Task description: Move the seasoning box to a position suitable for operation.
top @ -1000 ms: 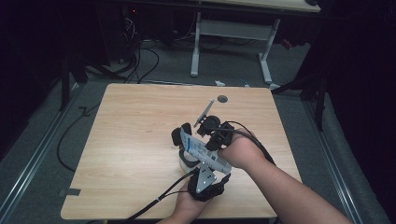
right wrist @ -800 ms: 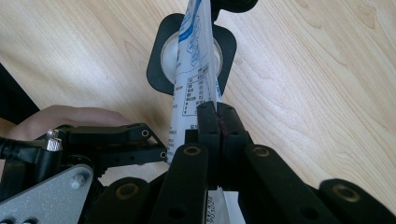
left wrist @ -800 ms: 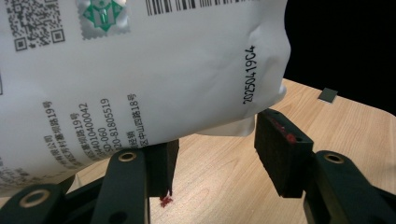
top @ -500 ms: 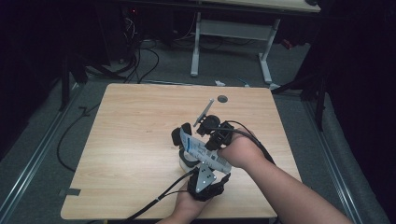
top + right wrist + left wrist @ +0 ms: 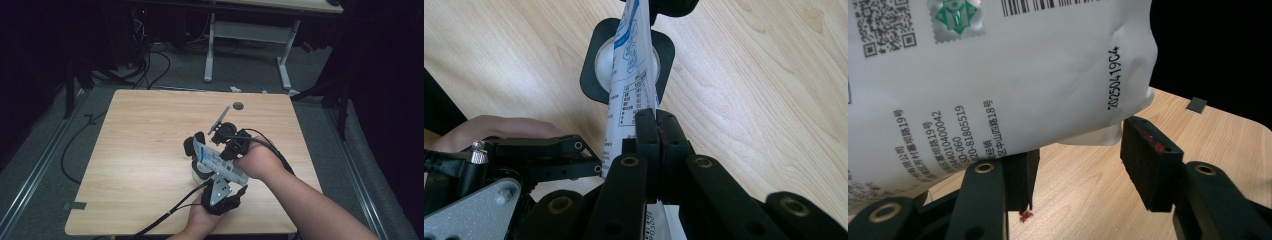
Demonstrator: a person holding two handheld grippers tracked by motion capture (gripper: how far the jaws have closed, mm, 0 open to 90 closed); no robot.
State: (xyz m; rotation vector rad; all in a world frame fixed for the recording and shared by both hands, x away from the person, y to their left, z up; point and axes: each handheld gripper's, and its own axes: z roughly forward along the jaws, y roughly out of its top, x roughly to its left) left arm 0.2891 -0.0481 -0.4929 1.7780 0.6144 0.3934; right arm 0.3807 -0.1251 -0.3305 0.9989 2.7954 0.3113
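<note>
A white pouch [image 5: 217,161] with blue print and a barcode hangs over the table's near middle. My right gripper [image 5: 656,117] is shut on the pouch's [image 5: 629,85] edge. Below the pouch, a white cup [image 5: 604,57] sits in a black square holder [image 5: 591,75]. My left gripper [image 5: 1078,150] comes in from the near edge under the pouch [image 5: 998,75]. Its jaws stand apart, and the pouch's lower corner hangs just past the pads [image 5: 1148,160], which do not press on it.
The wooden table [image 5: 145,150] stretches bare to the left and far side. A round grey grommet [image 5: 238,106] sits near the far edge. A black piece [image 5: 192,145] lies beside the cup. Cables [image 5: 165,217] trail off the near edge.
</note>
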